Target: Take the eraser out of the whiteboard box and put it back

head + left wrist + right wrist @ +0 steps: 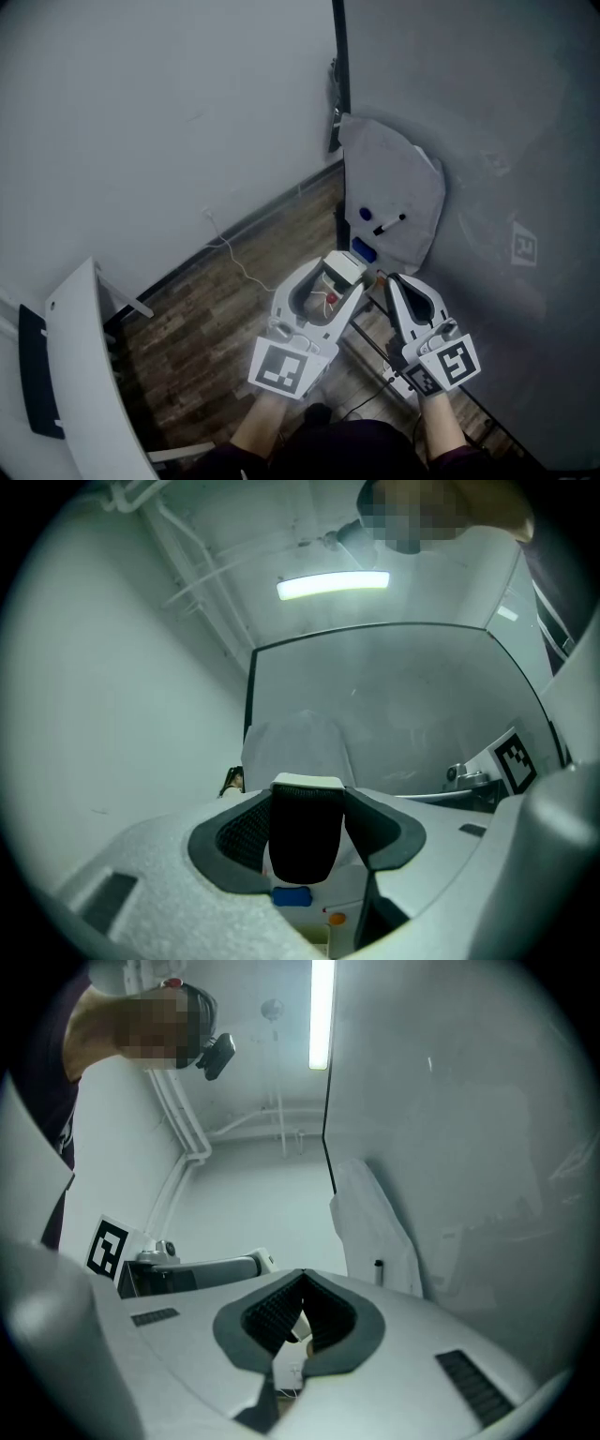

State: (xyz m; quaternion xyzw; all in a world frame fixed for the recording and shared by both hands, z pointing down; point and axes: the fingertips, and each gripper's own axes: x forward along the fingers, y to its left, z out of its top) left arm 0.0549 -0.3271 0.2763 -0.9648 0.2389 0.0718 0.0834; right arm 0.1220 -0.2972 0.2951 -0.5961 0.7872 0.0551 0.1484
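- The left gripper (343, 277) is the busy one: its jaws are clamped on the eraser (305, 841), one pad on each long side. The dark felt faces back toward the gripper's camera and the pale plastic back points away.
- A grip across the sides looks deliberate. It keeps the felt off the pads and leaves the far end free to lead the way into an opening.
- So the eraser is out of the whiteboard box (403, 178) and up in the air. In the head view it hangs just below and to the left of the box's lower edge, touching nothing but the jaws.
- The box itself is a pale pouch-like holder fixed to the grey whiteboard (497, 112). A marker (389, 225) lies slanted inside it, with a blue spot just beside it.
- The right gripper (392, 281) sits close alongside with its jaws pressed together on nothing, their ribbed pads meeting at the tips. It seems parked there simply to stay out of the way, since one gripper is enough for this job.
- Judgement call: the removal half looks done and the return is what remains.
- The next move probably means lifting the eraser to the box's mouth and easing it in past that marker. A careless push could snag on the marker or on the box wall.
- Below it all runs a wood-pattern floor (206, 328).
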